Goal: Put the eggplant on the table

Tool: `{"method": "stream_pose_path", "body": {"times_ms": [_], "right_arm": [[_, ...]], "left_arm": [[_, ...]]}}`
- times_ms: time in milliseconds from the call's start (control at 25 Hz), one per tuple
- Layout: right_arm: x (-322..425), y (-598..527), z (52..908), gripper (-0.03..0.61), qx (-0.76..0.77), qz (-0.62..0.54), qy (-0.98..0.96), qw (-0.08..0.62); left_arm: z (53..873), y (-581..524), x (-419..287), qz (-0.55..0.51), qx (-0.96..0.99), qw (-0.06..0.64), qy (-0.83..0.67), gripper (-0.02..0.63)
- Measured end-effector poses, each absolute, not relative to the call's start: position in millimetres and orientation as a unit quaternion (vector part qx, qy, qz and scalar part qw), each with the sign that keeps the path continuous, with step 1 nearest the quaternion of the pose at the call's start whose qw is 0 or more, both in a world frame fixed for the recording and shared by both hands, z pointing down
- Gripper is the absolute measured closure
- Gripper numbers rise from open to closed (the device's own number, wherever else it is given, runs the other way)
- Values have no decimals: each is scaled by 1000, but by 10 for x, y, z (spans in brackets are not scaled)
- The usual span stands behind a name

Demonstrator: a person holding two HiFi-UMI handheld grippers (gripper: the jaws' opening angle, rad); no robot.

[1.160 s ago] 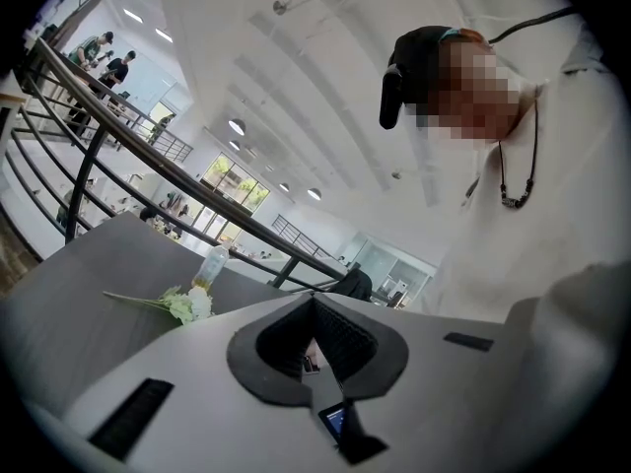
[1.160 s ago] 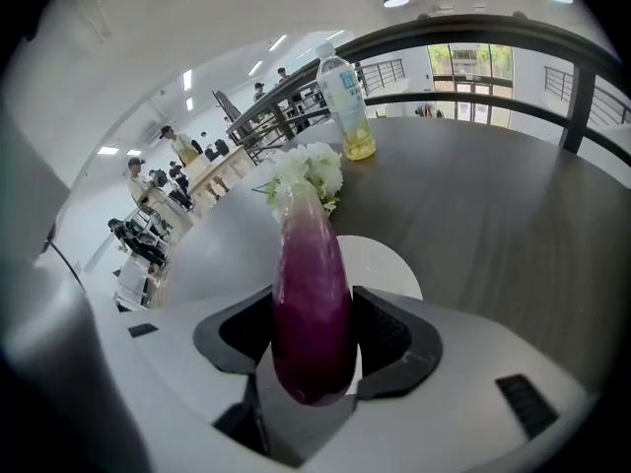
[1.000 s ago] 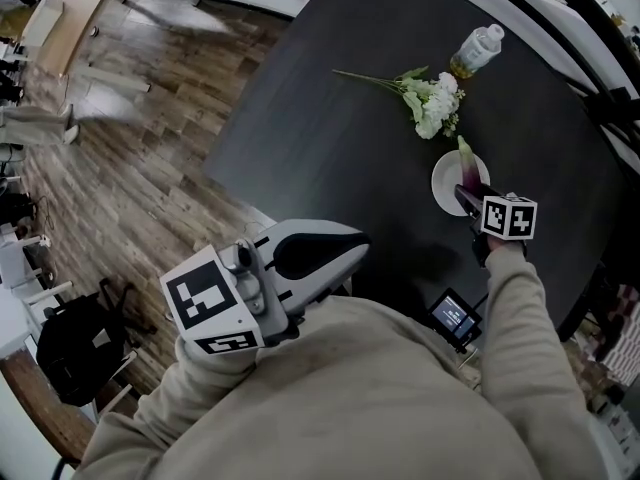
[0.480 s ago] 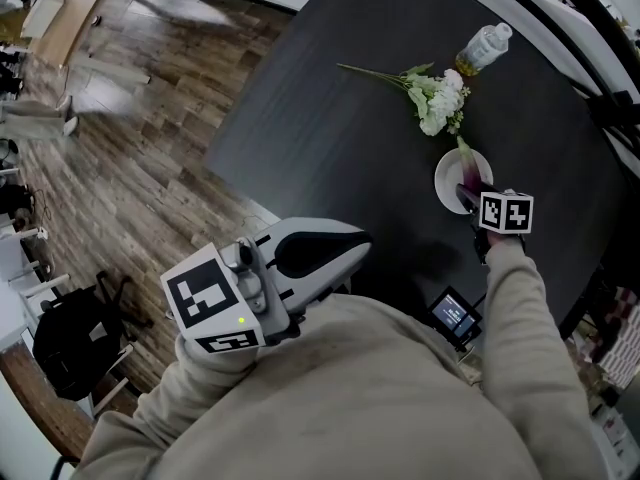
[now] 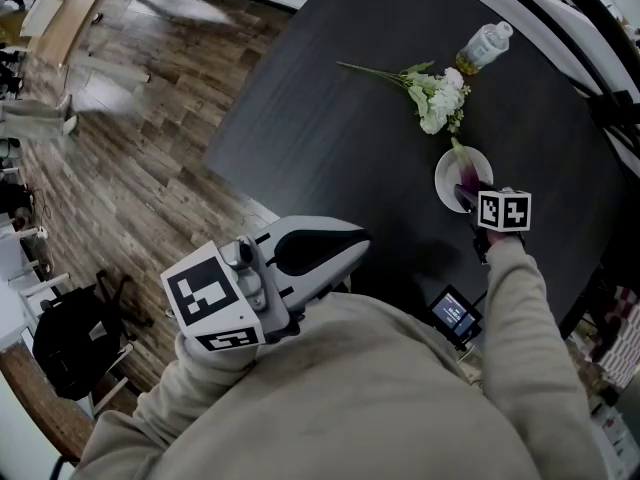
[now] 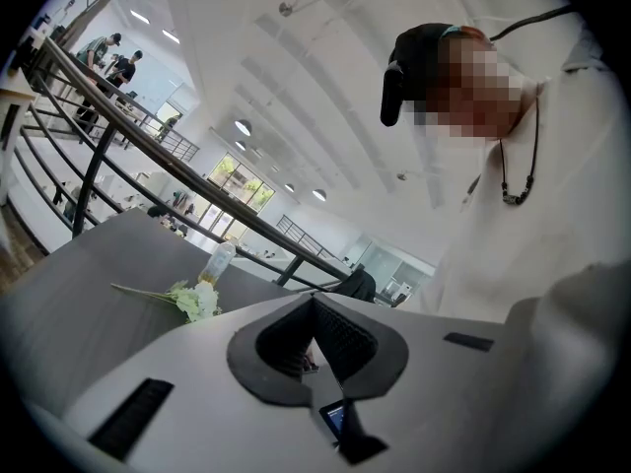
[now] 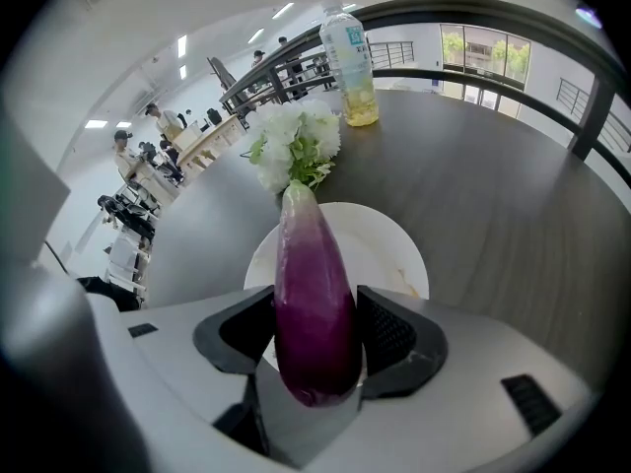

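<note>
My right claw (image 7: 315, 335) is clamped on the eggplant (image 7: 314, 284), its tip out over the white plate (image 7: 394, 249), so I can carry it to bare table (image 7: 493, 195). My left claw (image 6: 314, 348) sits pinched together, empty, tucked by my chest, out of the way.

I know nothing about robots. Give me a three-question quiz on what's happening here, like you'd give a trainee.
1. True or false: the right gripper is clamped on the eggplant.
2. The eggplant hangs over: A a wooden bowl, B a white plate, C a metal tray.
3. Fill in: the left gripper has its jaws ____, with nothing between them.

Key: 1 true; 2 B; 3 shut.
</note>
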State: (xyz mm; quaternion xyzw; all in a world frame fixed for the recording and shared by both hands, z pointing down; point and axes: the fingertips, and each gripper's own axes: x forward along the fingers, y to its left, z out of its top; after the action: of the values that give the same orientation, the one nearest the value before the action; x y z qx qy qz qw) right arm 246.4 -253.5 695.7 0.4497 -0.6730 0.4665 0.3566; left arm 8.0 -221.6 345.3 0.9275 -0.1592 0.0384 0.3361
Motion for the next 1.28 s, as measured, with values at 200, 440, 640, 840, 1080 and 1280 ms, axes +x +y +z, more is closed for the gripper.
{"method": "stream_pose_path", "body": {"times_ms": [200,440,640,840,1080,1280], "right_arm": [[2417,-2522,6931,310,444,473,-676,350],[2429,-2534,6899,279,454,462,-674,353],[2440,-2545,6806,262,463,465,-676,334],[2512,-2599,6556,262,487,489,-673,266],[2605,-2564,6097,264,495,487,-691,200],[2663,-2489,5564,265,501,448,-725,151]], "left_arm": [[3430,-2227,59,39,928,333,-161,609],[3397,-2217,64,39,931,329,-156,609],[3337,-2221,64,41,934,322,-149,609],[3258,-2224,129,45,940,312,-131,609],[3120,-2169,308,52,950,295,-90,609],[3099,-2131,565,59,957,279,-47,609]]}}
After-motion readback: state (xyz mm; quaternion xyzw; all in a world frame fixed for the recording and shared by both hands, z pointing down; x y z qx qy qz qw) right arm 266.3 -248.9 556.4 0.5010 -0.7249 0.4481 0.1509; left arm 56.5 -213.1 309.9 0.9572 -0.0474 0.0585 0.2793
